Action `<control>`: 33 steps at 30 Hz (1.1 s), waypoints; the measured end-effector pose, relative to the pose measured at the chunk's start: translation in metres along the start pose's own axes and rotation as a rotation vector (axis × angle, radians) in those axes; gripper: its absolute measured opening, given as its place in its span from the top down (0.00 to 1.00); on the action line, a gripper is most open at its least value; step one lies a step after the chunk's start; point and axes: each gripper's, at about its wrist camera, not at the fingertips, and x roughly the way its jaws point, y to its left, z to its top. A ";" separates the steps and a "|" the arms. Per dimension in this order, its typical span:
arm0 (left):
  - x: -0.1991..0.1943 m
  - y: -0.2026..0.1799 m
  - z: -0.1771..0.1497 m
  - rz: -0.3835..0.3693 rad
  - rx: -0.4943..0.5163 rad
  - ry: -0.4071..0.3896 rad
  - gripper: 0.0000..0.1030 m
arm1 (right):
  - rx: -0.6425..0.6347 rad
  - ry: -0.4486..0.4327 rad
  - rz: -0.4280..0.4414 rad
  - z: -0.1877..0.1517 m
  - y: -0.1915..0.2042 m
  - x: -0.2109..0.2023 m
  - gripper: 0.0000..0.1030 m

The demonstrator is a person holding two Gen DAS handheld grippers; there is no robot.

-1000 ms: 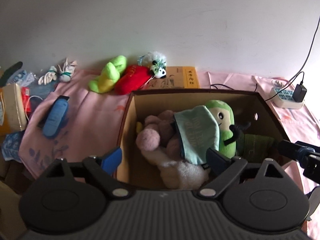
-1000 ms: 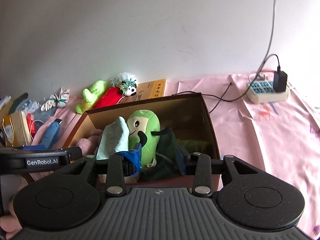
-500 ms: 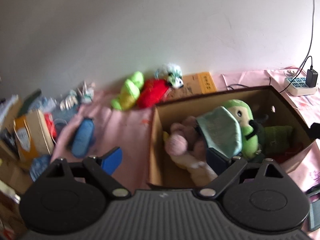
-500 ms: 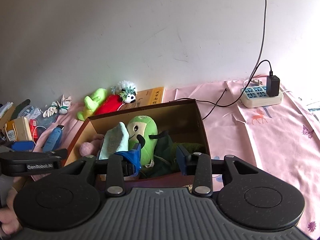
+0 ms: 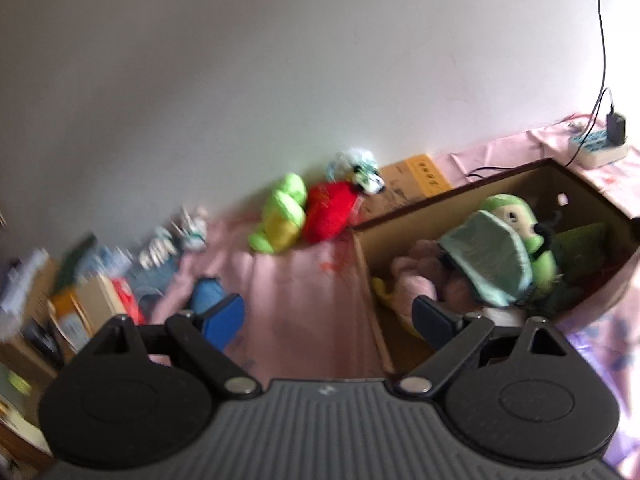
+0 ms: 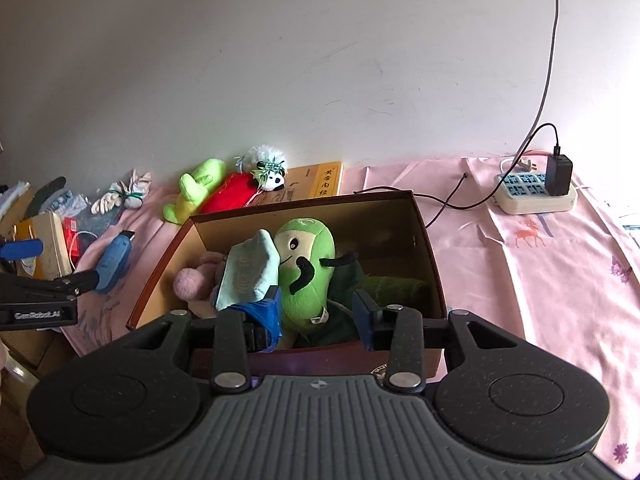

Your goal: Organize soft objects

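While my cardboard box (image 6: 424, 248) sits on the pink cloth (image 6: 540, 264), it holds a green plush (image 6: 308, 268), a mint pouch (image 6: 248, 276) and pink plush (image 6: 192, 284). My right gripper (image 6: 318, 314) hangs half-open over the box's near wall, gripping nothing; my left gripper (image 5: 328, 320), left of the box, gapes wide, empty.

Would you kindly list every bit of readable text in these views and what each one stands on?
"GenRobot.AI": on the left gripper's body, seen in the right wrist view.
Vertical characters on the yellow book: too small to read surely.
Lettering on the cardboard box's front edge: mostly hidden, unreadable.
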 end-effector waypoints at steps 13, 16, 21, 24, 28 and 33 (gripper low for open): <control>-0.007 -0.032 0.003 -0.060 -0.196 0.126 0.10 | 0.060 -0.019 -0.071 0.009 -0.007 -0.014 0.77; -0.008 -0.036 0.007 -0.068 -0.217 0.128 0.10 | 0.068 -0.027 -0.090 0.010 -0.010 -0.017 0.77; -0.005 -0.045 0.013 -0.059 -0.211 0.139 0.10 | 0.043 -0.015 -0.127 0.011 -0.012 -0.018 0.76; -0.003 -0.051 0.016 -0.050 -0.192 0.143 0.10 | 0.046 -0.010 -0.140 0.011 -0.013 -0.019 0.75; 0.003 -0.057 0.018 -0.038 -0.169 0.156 0.10 | 0.056 0.007 -0.143 0.011 -0.012 -0.017 0.75; 0.010 -0.058 0.018 -0.060 -0.171 0.190 0.10 | 0.068 0.004 -0.146 0.011 -0.011 -0.013 0.75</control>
